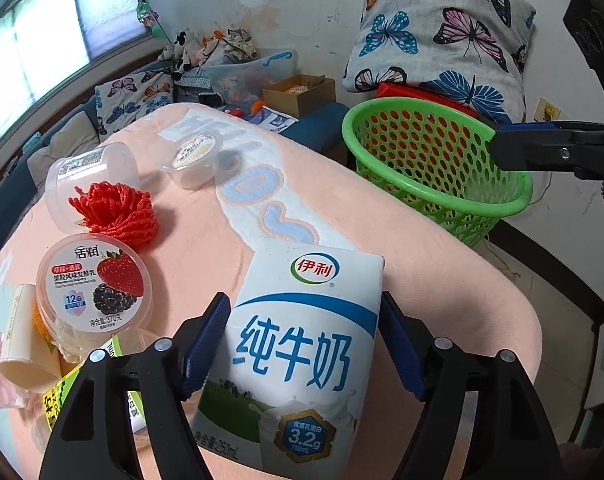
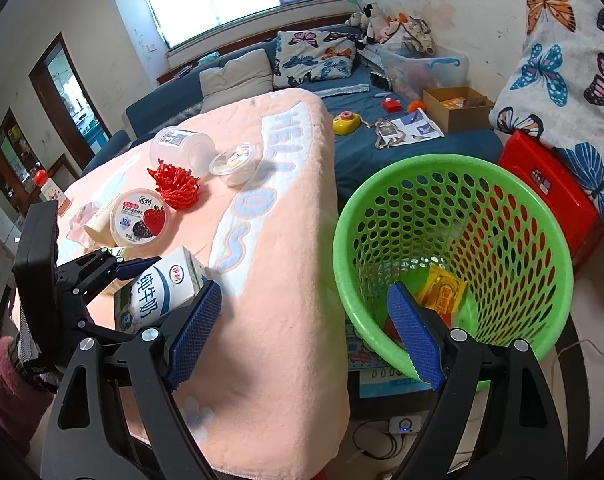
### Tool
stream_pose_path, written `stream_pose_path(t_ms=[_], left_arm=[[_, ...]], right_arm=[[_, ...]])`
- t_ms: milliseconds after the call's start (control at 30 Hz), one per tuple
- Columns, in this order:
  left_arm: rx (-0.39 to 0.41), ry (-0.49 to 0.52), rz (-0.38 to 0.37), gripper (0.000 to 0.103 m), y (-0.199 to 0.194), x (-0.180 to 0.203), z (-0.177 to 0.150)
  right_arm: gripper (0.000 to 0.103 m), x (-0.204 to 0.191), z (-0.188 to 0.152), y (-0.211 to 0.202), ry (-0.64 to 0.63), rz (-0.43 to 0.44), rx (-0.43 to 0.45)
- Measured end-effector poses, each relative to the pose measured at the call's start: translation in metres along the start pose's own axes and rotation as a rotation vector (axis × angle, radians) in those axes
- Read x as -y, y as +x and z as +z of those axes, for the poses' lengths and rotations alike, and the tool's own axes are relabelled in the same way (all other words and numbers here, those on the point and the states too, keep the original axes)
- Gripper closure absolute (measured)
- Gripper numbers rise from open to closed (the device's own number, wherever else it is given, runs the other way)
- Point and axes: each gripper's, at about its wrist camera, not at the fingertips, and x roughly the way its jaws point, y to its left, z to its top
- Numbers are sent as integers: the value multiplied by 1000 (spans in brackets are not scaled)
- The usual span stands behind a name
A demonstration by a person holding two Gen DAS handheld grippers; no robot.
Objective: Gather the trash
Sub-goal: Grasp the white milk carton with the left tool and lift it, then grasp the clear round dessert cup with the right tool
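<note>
White-and-blue milk carton [image 1: 302, 344], green perforated basket [image 2: 453, 256], red mesh net [image 1: 116, 214], butterfly-print pillow [image 1: 441, 36], peach towel [image 2: 286, 280]

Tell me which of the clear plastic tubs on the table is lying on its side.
The large lidless tub behind the red mesh; the strawberry yogurt tub and small sealed cup stand upright.

Your right tongs [image 2: 305, 332] stand wide with nothing between the blue pads, one pad over the peach towel on the tabletop [image 2: 286, 240], the other over the rim of the green basket [image 2: 453, 264], where a yellow wrapper [image 2: 443, 292] lies at the bottom. At left your left tongs [image 2: 158, 284] straddle the milk carton [image 2: 162, 292], one pad against its top edge. Beyond it sit a berry yogurt cup [image 2: 142, 220], a red mesh net [image 2: 176, 184], a tipped clear jar [image 2: 182, 146] and a small lidded cup [image 2: 234, 162]
</note>
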Motion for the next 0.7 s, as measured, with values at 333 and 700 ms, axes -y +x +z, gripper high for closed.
stream_pose_path(t_ms=[333,700], left_arm=[[74,-70,7,41,-39,-4,-6],[140,-205,45,41,-88,-33,-21]], right_arm=[[19,-6,3,7,-22,-2,-3],[19,-34,16,28,-101,15,-15]])
